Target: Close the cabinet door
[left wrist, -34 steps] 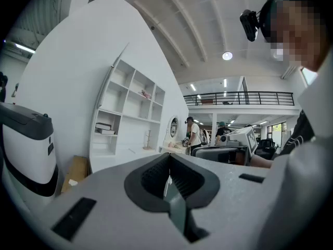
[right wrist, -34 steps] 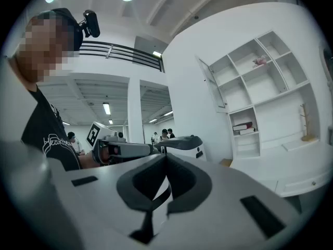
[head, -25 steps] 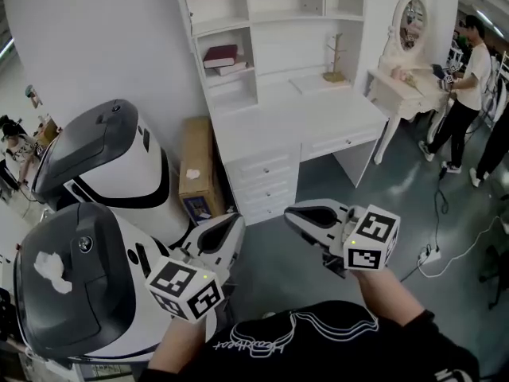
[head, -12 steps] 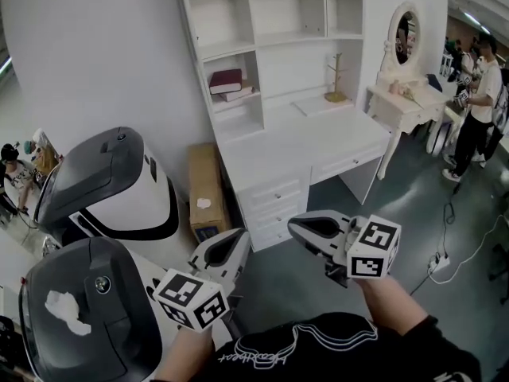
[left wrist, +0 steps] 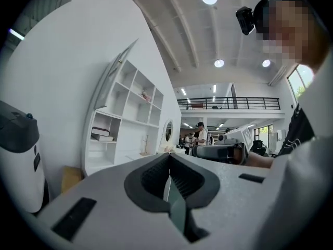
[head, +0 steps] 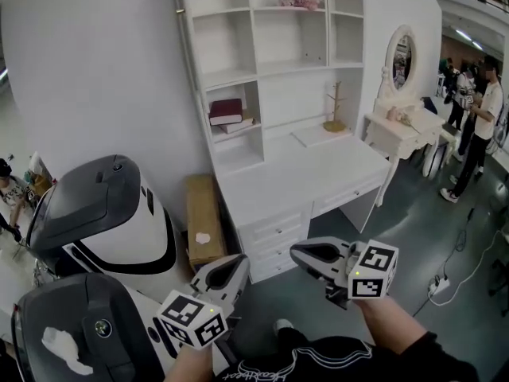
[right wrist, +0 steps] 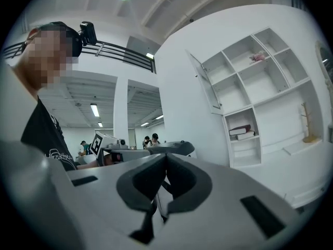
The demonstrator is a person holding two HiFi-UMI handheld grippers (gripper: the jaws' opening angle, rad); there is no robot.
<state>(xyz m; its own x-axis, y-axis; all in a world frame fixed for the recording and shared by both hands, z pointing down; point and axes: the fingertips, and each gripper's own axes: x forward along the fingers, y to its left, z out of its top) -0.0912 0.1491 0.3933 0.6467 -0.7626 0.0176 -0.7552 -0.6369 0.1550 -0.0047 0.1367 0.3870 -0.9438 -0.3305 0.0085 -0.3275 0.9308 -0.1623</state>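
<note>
Fingers (left wrist: 151, 178) of left gripper (head: 236, 263) and right gripper (head: 298, 251) closed together, empty. Shirt print (head: 294, 355) illegible. Cabinet door (right wrist: 205, 85) open at 11 o'clock, bare floor (head: 342, 229) between.

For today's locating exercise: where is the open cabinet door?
Right gripper view: the cabinet door hangs open at the upper left corner of the shelf unit, above the shelved books.

Cabinet (head: 298, 98) top cut off by upper edge, book (head: 225, 110) title too small to read
</note>
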